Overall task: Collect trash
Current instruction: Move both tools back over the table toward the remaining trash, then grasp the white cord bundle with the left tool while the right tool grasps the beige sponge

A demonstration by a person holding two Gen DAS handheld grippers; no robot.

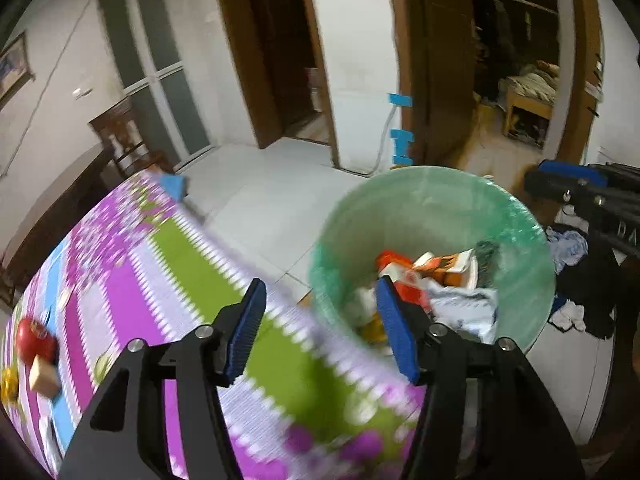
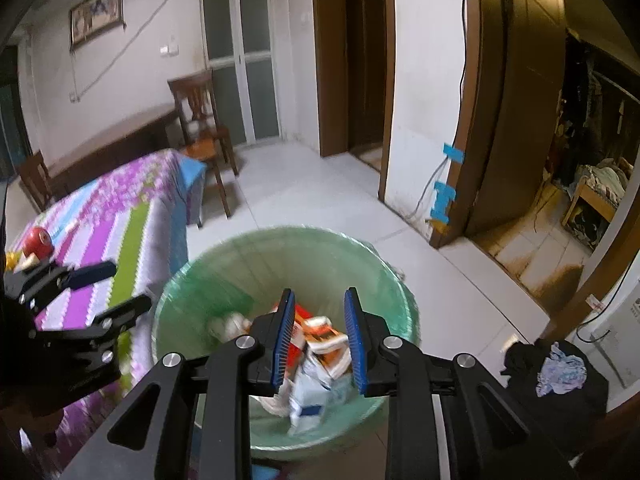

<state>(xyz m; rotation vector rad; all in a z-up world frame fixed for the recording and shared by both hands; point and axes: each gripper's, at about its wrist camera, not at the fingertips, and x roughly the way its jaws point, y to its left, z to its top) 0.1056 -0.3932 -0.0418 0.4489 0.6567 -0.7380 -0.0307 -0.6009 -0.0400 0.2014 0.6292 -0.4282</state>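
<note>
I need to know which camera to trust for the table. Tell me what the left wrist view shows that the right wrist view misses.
Only the left wrist view shows a tan block beside the red apple and the near part of the striped tablecloth under the left gripper, whose fingers are apart and empty.

Only the right wrist view shows the framed picture and the whole wooden chair.

Both show the green-lined bin with cartons inside, the apple, the blue tape and the pile of clothes on the floor.
</note>
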